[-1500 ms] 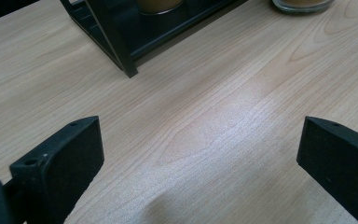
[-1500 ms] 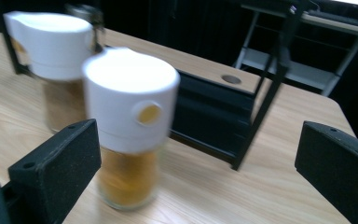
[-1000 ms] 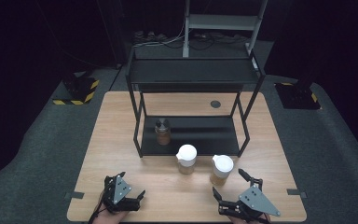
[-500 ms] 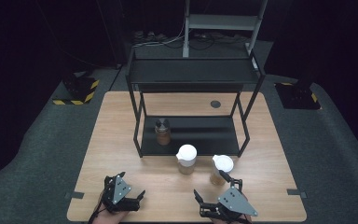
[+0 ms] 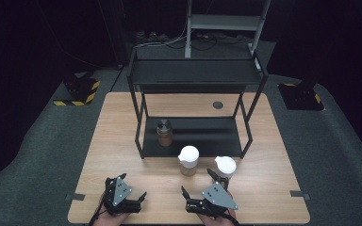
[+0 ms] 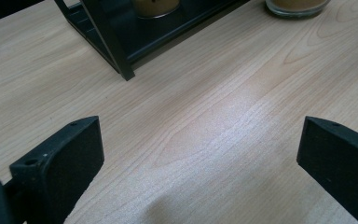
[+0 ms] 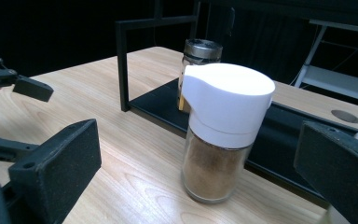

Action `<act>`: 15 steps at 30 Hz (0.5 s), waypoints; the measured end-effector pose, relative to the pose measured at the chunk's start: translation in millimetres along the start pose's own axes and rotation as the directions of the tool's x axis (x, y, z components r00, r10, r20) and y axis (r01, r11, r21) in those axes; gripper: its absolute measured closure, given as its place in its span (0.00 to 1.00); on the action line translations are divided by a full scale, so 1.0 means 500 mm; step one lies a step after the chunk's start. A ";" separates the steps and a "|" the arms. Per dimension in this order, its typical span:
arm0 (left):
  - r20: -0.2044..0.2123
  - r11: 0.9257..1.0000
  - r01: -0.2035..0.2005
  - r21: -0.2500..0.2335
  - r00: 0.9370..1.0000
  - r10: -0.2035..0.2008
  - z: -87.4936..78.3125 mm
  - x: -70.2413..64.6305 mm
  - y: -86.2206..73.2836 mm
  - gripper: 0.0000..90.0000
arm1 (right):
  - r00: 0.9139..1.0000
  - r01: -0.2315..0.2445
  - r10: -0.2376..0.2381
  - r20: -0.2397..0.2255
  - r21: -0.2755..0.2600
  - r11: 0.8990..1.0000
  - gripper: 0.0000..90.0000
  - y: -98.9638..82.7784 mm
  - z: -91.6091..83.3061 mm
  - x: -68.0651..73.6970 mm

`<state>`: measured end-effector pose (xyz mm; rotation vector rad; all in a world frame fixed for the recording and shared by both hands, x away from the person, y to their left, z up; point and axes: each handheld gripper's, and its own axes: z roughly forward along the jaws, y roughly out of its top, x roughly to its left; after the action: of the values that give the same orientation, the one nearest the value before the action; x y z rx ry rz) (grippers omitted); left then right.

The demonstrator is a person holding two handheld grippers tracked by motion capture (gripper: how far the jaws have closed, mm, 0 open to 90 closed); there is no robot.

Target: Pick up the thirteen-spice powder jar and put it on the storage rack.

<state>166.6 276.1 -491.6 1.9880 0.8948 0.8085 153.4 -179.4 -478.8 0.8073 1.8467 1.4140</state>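
On the pale wooden surface [image 5: 122,141], the left tongs [image 5: 131,200] rest with jaws apart. The white-lidded spice jar [image 7: 221,135] stands before the black rack [image 5: 193,136]. The right tongs [image 5: 199,186], jaws wide, should centre on its glass body, below the lid.

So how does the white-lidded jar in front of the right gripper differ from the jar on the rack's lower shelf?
The white-lidded jar has a broad white plastic cap; the shelf jar has a smaller metal-looking lid. The white-lidded jar stands on the table, just outside the rack; the shelf jar stands inside it on the lower shelf. The white-lidded jar sits in line with the open right gripper; the shelf jar is farther back. Both are upright glass jars of brownish contents.
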 end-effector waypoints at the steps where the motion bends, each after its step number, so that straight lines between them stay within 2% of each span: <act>1: 0.003 1.000 0.002 0.000 1.000 -0.002 0.000 0.001 0.000 0.01 | 1.000 -0.003 0.003 -0.001 0.003 1.000 0.00 -0.001 0.004 0.000; 7: 0.008 1.000 -0.001 -0.002 1.000 0.001 0.000 0.003 -0.001 0.01 | 1.000 -0.019 0.018 0.017 0.030 0.999 0.00 -0.011 0.037 0.005; 10: 0.009 1.000 -0.009 -0.002 1.000 0.009 0.000 0.002 -0.001 0.01 | 1.000 -0.012 0.011 0.026 0.028 1.000 0.00 -0.016 0.048 0.007; 15: 0.011 1.000 -0.013 -0.005 1.000 0.013 -0.001 0.002 -0.002 0.01 | 0.999 -0.037 0.035 0.042 0.041 0.998 0.03 -0.020 0.079 0.005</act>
<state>166.5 277.3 -491.9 1.9939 0.8730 0.8058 182.8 -157.6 -496.4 0.8880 1.8442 1.3753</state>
